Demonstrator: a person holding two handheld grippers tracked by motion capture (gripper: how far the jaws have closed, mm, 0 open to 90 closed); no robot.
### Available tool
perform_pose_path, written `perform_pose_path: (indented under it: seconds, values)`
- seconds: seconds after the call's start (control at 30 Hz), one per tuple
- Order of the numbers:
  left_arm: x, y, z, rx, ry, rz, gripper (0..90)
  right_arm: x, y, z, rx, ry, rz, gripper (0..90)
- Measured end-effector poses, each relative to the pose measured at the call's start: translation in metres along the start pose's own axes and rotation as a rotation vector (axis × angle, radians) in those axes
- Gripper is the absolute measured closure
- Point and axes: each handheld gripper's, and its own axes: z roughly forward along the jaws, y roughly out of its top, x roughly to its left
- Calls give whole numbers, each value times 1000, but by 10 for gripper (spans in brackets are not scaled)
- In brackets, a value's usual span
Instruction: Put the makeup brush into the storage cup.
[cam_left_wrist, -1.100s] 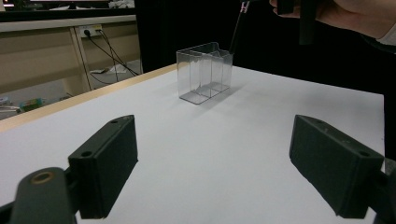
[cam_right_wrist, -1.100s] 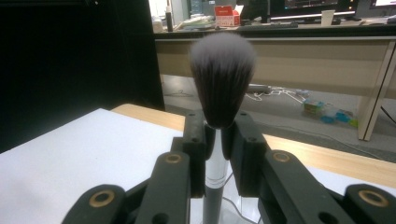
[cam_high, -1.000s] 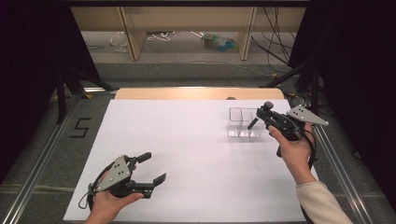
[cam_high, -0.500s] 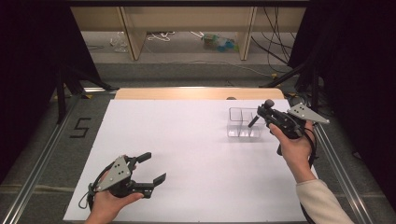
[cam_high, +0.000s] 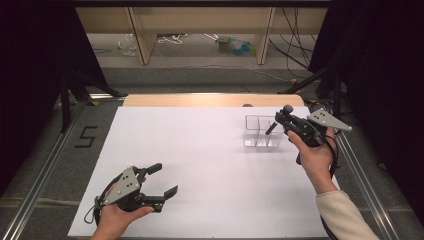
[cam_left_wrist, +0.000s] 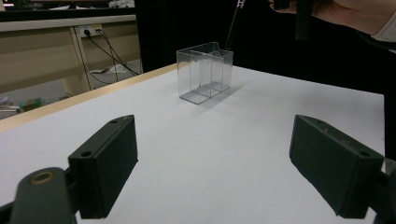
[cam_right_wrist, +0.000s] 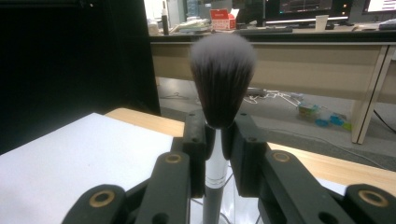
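Soft-bristled makeup brush with silver metal handle (cam_right_wrist: 219, 116), clamped upright at its ferrule between closed right tongs (cam_right_wrist: 218, 135), hanging just above clear plastic divided organiser (cam_high: 260, 132) on white counter (cam_high: 200, 160). Likely light, stiff-handled, slippery; best gripped on handle. Left tongs (cam_high: 162, 179) wide open, empty, well apart.

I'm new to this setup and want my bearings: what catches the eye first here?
The makeup brush stands bristles-up, clamped in the right tongs, held over the clear divided box at the white table's far right. The left tongs rest wide open, near the front left.
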Motion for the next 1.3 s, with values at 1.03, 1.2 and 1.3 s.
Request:
perform_pose_path:
  seconds: [1.03,1.2,1.3]
  values:
    - [0,0,0,-1,0,-2,154,-3,7,3,-5,-19,-9,785]
    - [1,0,0,1,-1,5,154,-3,8,4,-11,-20,-8,785]
    - [0,0,0,0,0,-3,154,-3,9,4,-29,-21,-2,785]
